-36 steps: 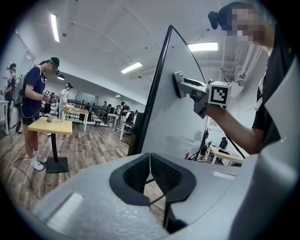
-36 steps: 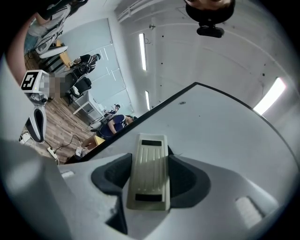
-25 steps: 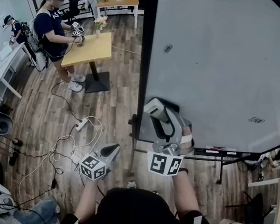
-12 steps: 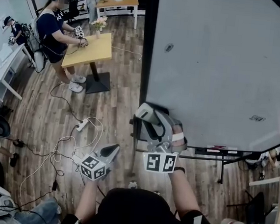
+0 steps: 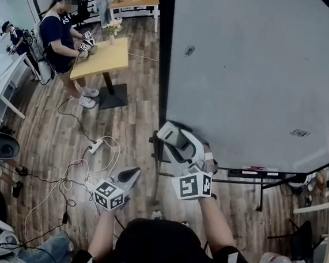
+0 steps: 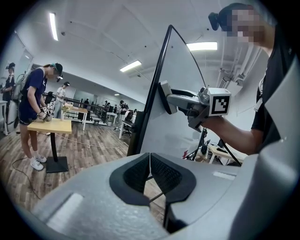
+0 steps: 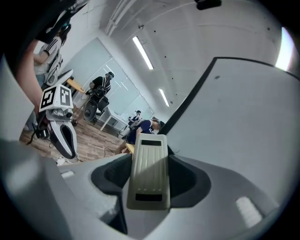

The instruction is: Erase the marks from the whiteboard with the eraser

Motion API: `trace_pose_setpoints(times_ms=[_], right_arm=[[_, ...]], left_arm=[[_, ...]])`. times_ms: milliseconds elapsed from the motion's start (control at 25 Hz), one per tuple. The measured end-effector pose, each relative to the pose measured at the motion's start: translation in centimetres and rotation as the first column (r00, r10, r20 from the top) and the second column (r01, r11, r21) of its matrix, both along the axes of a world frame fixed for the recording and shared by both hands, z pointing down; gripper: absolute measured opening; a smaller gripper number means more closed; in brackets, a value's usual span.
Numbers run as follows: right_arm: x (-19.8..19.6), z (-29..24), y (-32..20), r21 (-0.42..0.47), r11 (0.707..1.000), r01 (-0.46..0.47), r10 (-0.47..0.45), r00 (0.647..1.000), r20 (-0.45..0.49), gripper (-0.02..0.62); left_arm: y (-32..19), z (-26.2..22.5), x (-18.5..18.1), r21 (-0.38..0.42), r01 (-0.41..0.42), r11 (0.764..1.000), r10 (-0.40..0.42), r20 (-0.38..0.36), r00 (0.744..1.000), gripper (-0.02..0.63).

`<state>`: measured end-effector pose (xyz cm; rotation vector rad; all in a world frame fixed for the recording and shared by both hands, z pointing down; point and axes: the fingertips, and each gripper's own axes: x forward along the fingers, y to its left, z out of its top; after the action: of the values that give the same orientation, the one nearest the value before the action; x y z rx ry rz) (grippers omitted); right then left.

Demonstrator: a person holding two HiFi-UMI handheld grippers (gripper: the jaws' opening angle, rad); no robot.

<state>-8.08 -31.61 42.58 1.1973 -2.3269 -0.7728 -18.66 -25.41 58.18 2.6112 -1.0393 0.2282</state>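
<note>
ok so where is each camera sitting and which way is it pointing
Head view: on the head, steeply down at the whiteboard and floor; left gripper, right gripper and forearms show.
Left gripper view: on the left gripper, along its shut jaws toward the whiteboard's edge; the right forearm shows.
Right gripper view: on the right gripper, along the clamped eraser up the whiteboard; left gripper shows.
Shared: each gripper view shows the other gripper.

Cream ribbed eraser (image 7: 149,171), white whiteboard (image 5: 256,79) wearing dark smudges (image 5: 298,133) and a black frame, yellow table (image 5: 102,58) standing on brown plank floor (image 5: 137,114).
</note>
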Motion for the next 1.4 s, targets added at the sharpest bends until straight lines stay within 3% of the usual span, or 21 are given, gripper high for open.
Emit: trace_pose_setpoints(times_ms=[160, 480, 760, 1040, 1400], right_arm=[[1.0, 1.5, 0.8, -0.091, 0.995, 0.039, -0.032, 0.997, 0.076, 0.250], [4.0, 6.0, 2.4, -0.214, 0.972, 0.098, -0.069, 0.988, 0.139, 0.250], [5.3, 9.3, 4.8, -0.355, 0.906, 0.229, -0.109, 0.939, 0.327, 0.250], [6.0, 12.5, 6.9, -0.431, 0.851, 0.299, -0.126, 0.914, 0.385, 0.250], [7.3, 13.7, 8.1, -0.463, 0.813, 0.353, -0.136, 0.888, 0.439, 0.250]], left_arm=[[0.5, -0.2, 0.8, 0.005, -0.010, 1.000, 0.010, -0.005, 1.000, 0.017], [1.0, -0.6, 3.1, 0.003, -0.022, 1.000, 0.022, -0.013, 1.000, 0.017], [1.9, -0.7, 4.5, 0.001, -0.017, 1.000, 0.017, -0.019, 1.000, 0.017], [2.5, -0.8, 5.8, -0.001, -0.007, 1.000, 0.007, -0.020, 1.000, 0.017], [2.9, -1.1, 6.5, -0.002, 0.010, 1.000, -0.010, -0.025, 1.000, 0.017]])
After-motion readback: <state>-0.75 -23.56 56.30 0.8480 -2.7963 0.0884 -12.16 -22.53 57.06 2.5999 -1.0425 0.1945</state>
